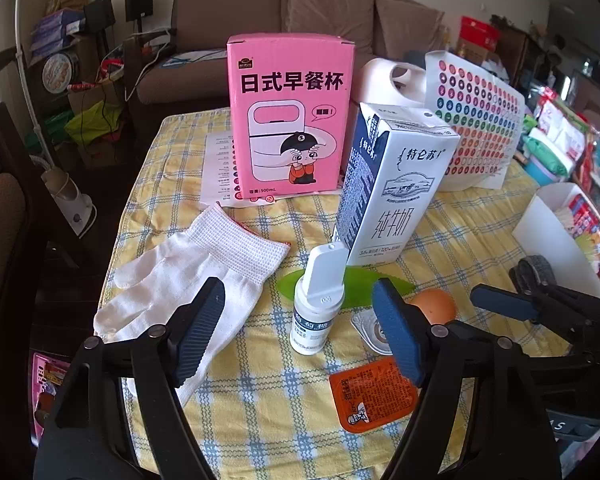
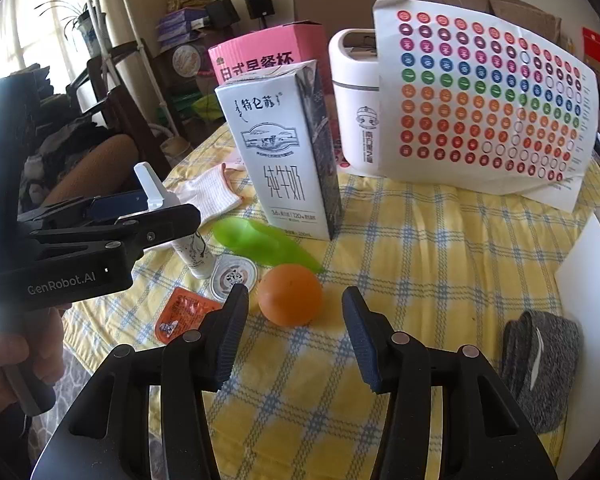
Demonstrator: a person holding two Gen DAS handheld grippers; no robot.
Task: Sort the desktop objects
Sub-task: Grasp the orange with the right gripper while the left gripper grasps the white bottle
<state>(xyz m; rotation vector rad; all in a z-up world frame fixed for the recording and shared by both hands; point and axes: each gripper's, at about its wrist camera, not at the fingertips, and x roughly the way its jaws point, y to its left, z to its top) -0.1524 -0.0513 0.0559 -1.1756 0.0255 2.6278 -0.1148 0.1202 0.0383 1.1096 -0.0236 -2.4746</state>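
Both grippers hover empty, left gripper with fingers wide astride the small white flip-cap bottle, right gripper half-spread before the round orange fruit just right of that bottle: centre first, I'd say, then squeeze gently.

A home living room: a brown sofa with cushions stands just beyond the table's far edge. The table wears a yellow checked cloth. Speakers, stacked boxes and a potted plant by a bright window crowd the left side.
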